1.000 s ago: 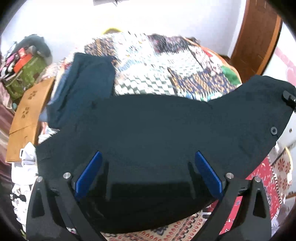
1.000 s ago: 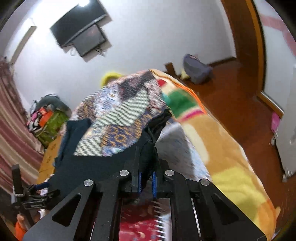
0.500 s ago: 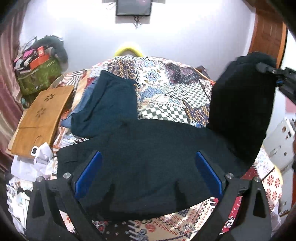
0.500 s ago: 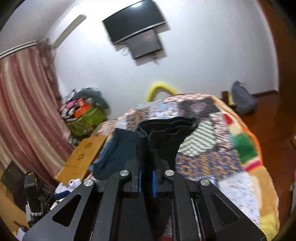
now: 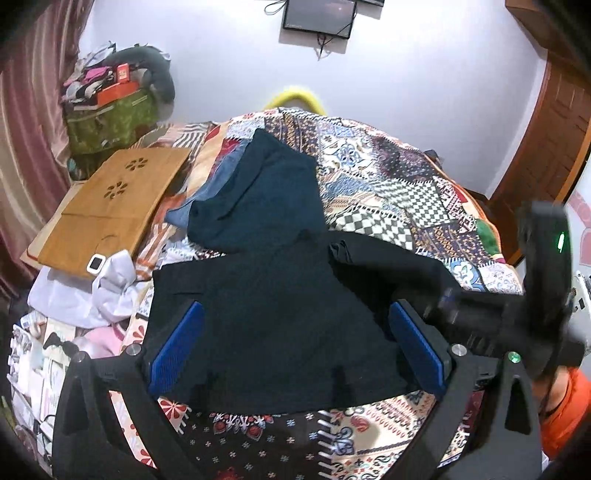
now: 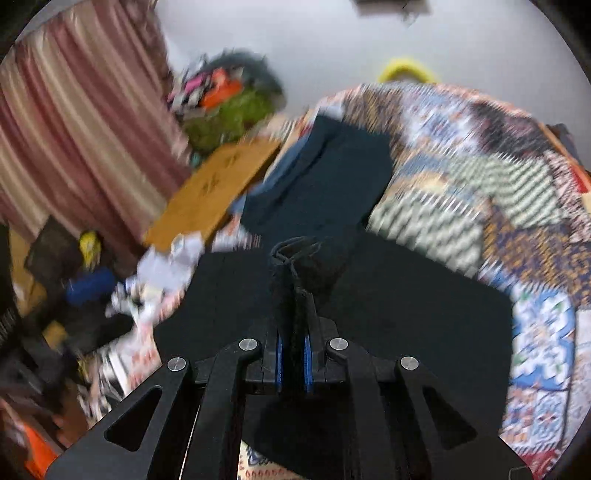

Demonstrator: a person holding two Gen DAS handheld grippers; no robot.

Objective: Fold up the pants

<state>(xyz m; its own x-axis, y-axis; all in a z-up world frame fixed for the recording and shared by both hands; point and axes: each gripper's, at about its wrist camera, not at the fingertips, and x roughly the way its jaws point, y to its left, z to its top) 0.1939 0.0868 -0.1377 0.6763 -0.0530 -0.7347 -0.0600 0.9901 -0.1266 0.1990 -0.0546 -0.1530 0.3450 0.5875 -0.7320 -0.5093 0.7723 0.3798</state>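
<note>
The left gripper (image 5: 295,350) hangs over the near edge of the bed (image 5: 406,192), its blue pads (image 5: 177,347) spread wide apart with nothing pinched between them — released. Beneath and between those fingers lie the black pants (image 5: 288,317), spread flat across the near part of the patterned bedspread, one side already doubled over so that a folded lip of cloth shows near the middle of the garment.

The right gripper (image 6: 293,362) is clenched on a bunched edge of the pants (image 6: 406,310): its two blue pads (image 6: 307,363) stand almost together with black fabric rising in a ridge from between them. In the left wrist view this gripper (image 5: 480,317) appears blurred at the right side, low over the pants' right edge, with a green light on its body and an orange sleeve (image 5: 569,410) behind it.

Just beyond the pants, touching their far edge, lies a dark teal garment (image 5: 266,199) with a blue one (image 5: 218,192) partly under it. Toward the left edge of the bed sits a wooden board (image 5: 110,206) with flower cut-outs — white cloth (image 5: 107,291) crumpled at its near corner. Farther off, a green bag (image 5: 107,122) piled with things stands by the striped curtain (image 6: 74,122), and a screen (image 5: 317,14) is mounted on the far wall.
</note>
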